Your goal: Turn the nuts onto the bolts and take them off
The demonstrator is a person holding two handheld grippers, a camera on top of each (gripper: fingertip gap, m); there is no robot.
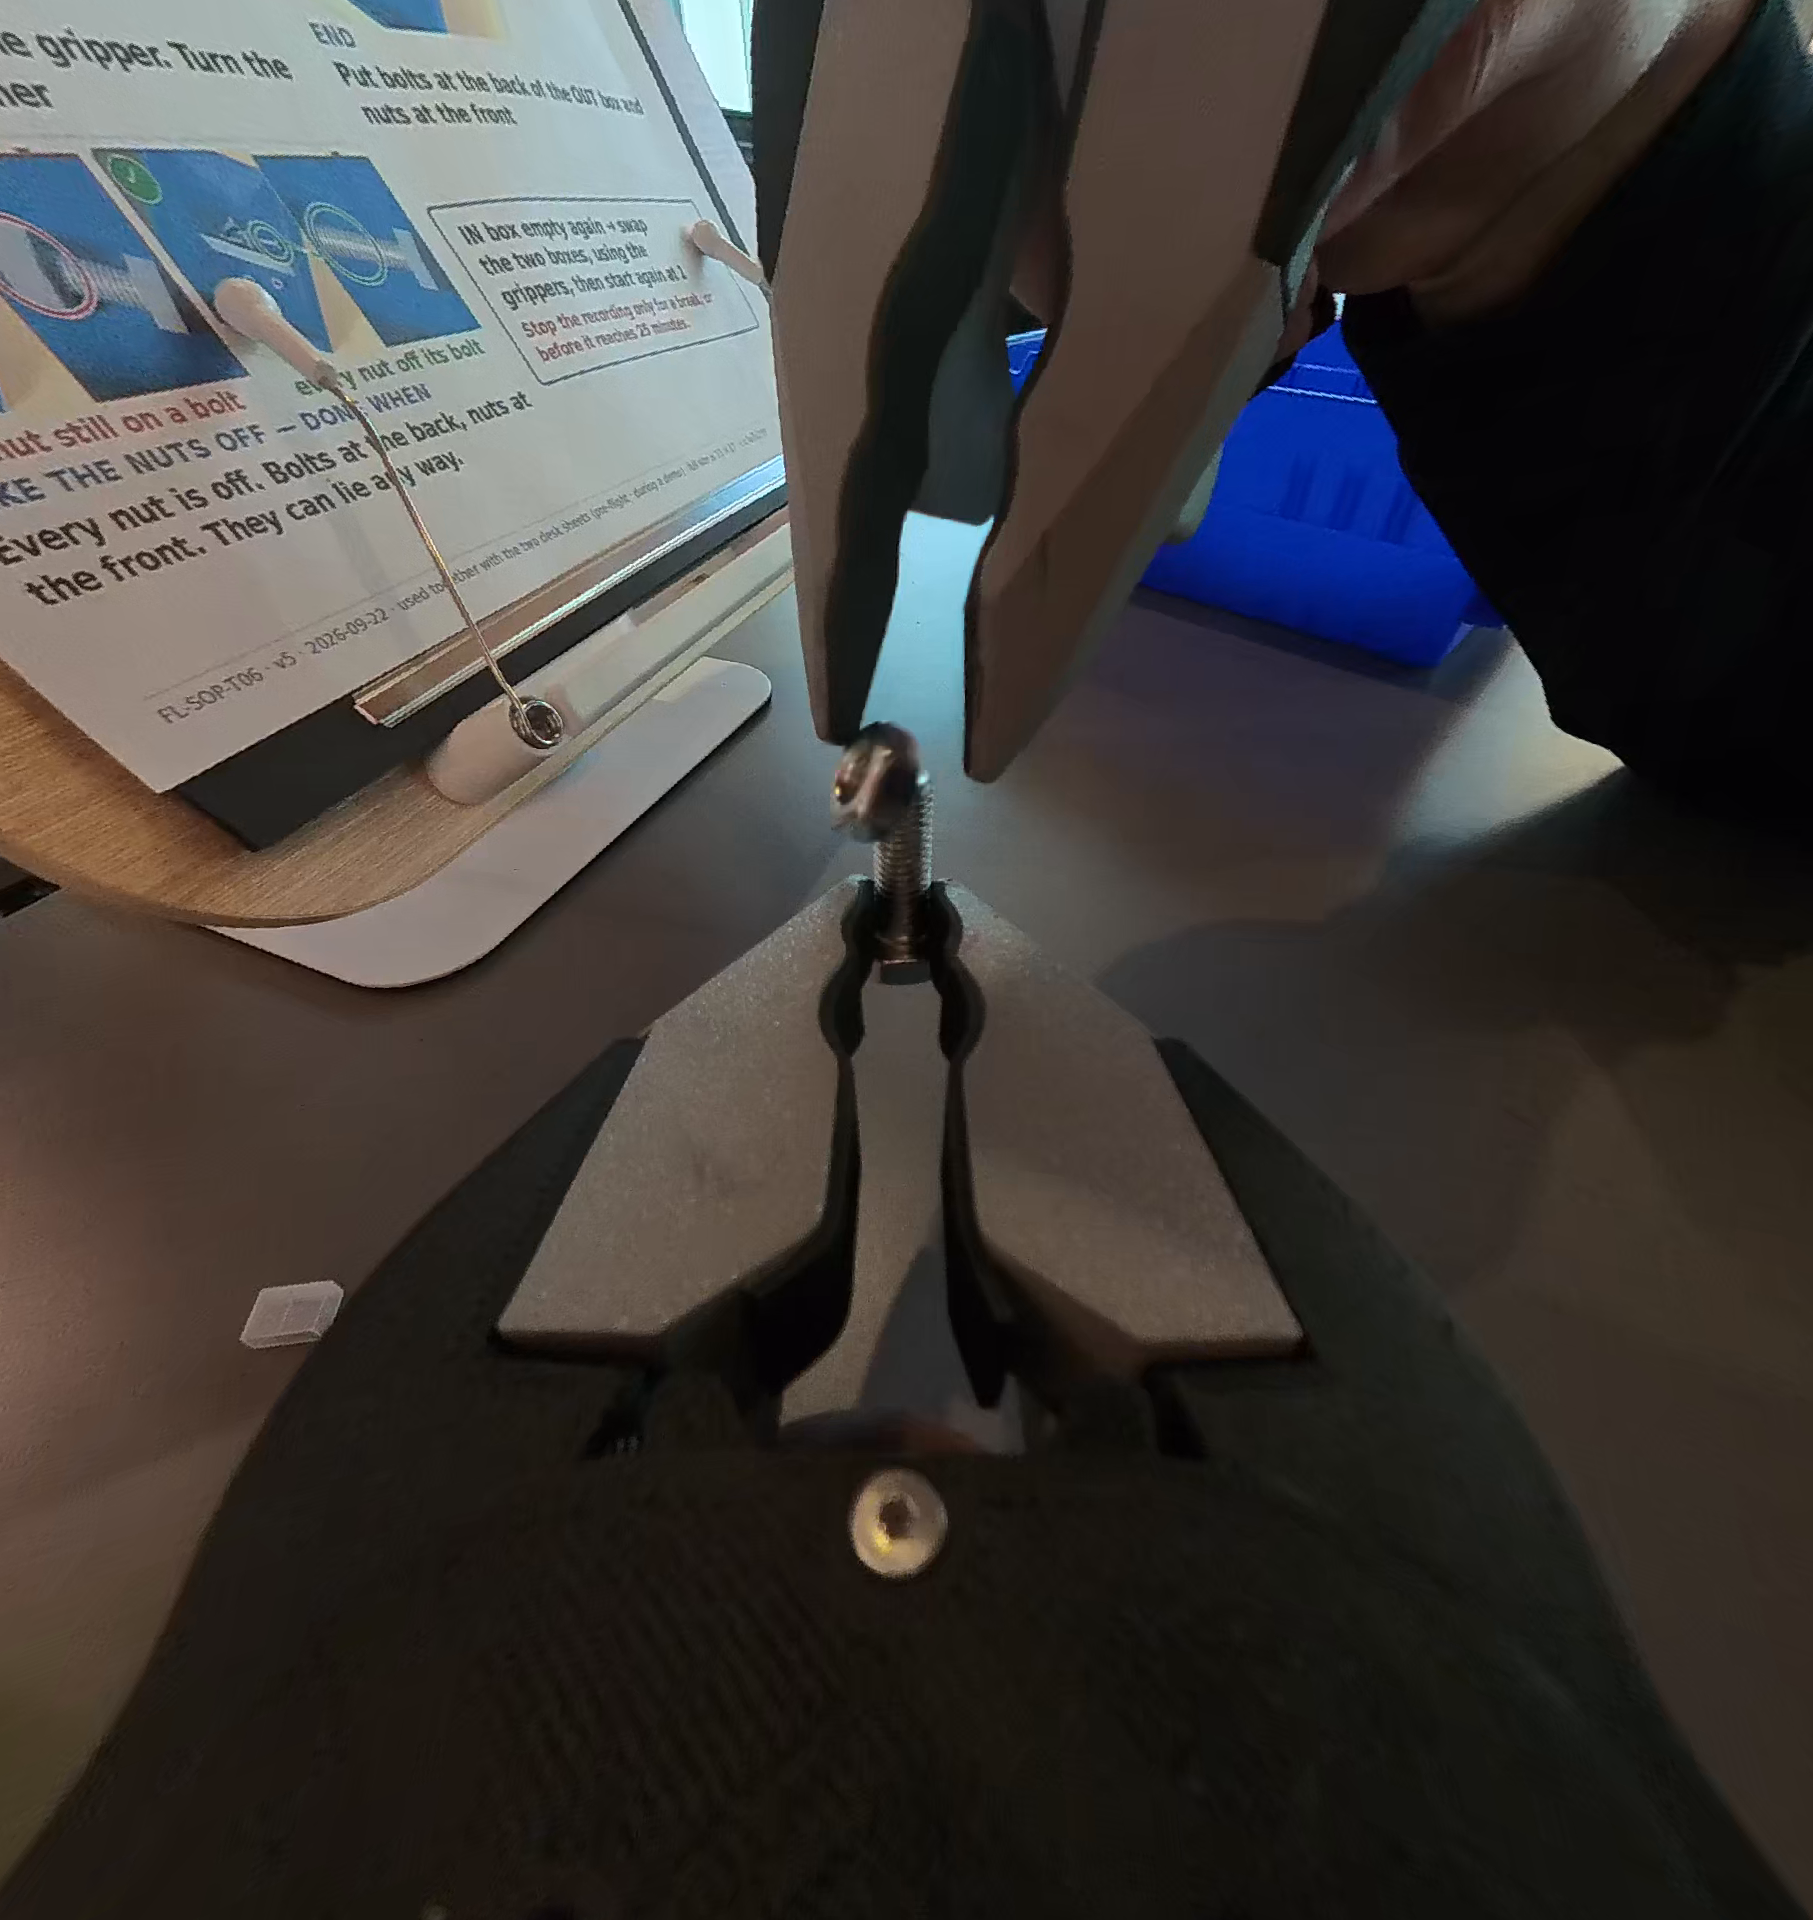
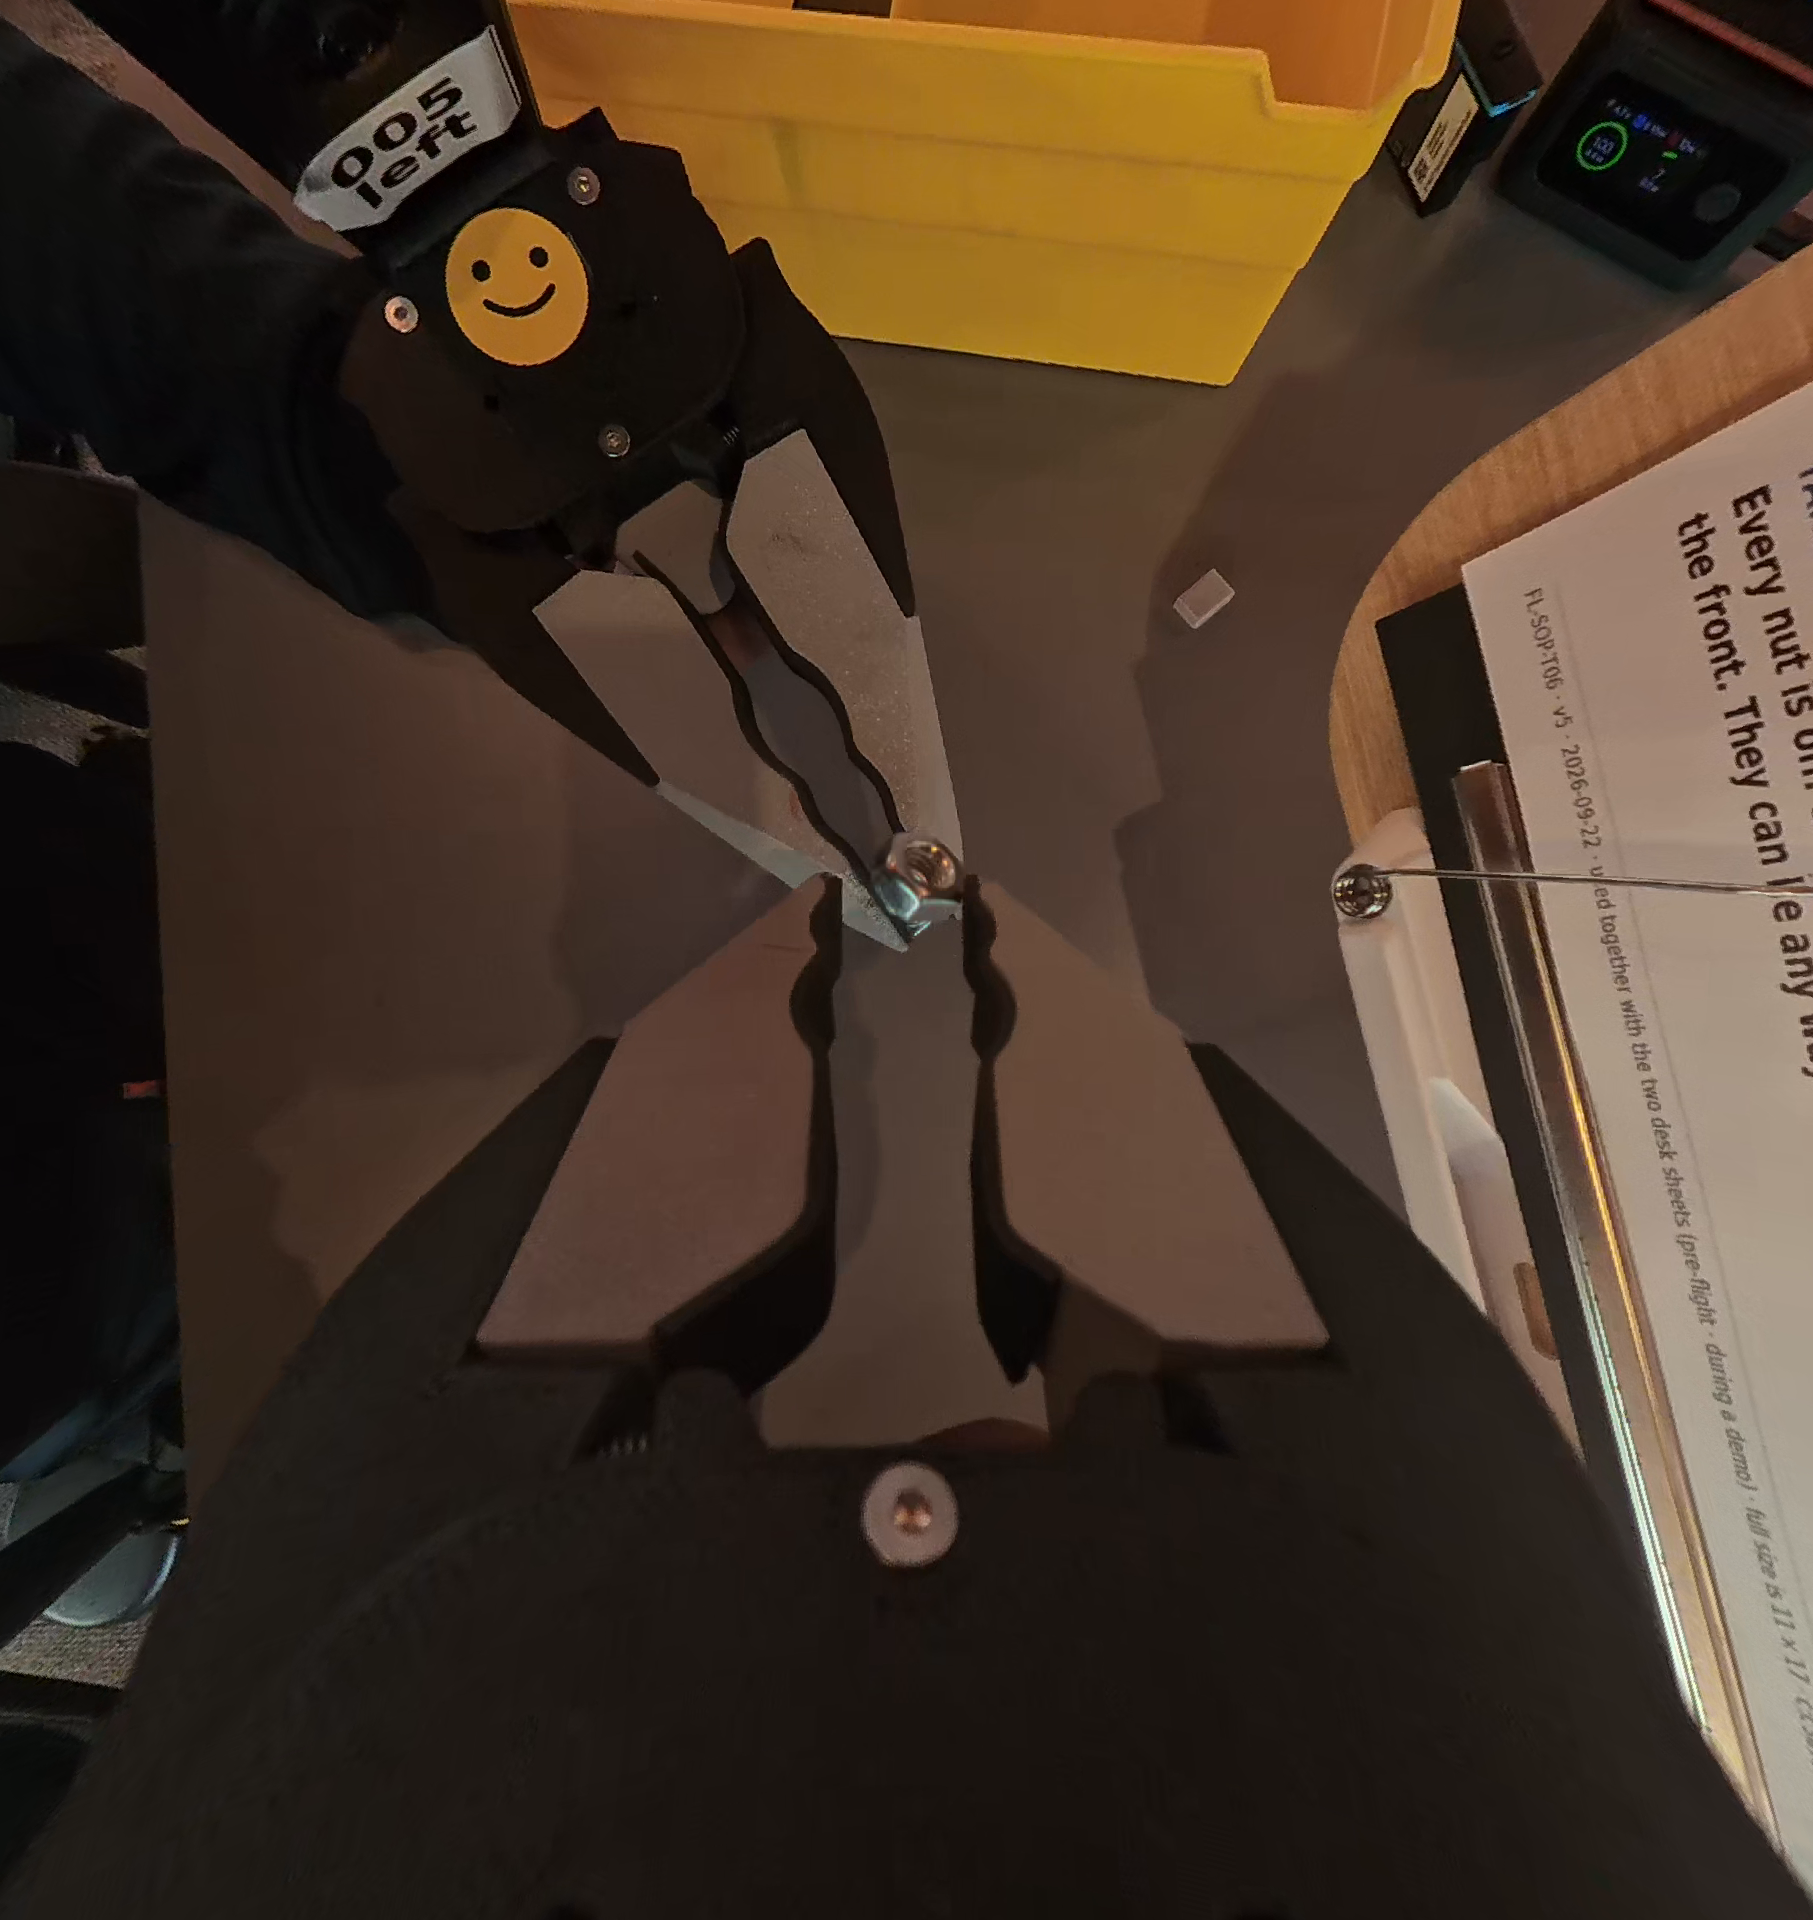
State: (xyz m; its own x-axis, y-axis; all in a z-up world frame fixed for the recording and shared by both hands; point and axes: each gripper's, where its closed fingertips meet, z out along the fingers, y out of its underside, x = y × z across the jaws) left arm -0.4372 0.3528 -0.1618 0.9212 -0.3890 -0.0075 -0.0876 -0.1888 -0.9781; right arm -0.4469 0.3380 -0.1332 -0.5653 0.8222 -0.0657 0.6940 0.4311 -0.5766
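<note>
Left wrist view shows my left claw (image 1: 897, 914) pinched tight on the bolt (image 1: 897, 883), gripping it at the head end so the threaded shank sticks out past my fingertips. The nut (image 1: 874, 774) sits tilted at the shank's far tip. My right claw (image 1: 897, 753) comes down from above with its jaws spread a little wider than the nut; one fingertip touches the nut's side, the other stands just clear. Behind it a blue bin (image 1: 1317, 520) rests on the table (image 1: 206, 1122), and a sheet (image 1: 310, 312) leans on a wooden stand to the left.

From the right wrist view, the nut (image 2: 917, 873) lies between my right fingertips, ungripped, with my left claw (image 2: 886, 883) reaching in from the upper left. A yellow bin (image 2: 985, 187) stands beyond.
</note>
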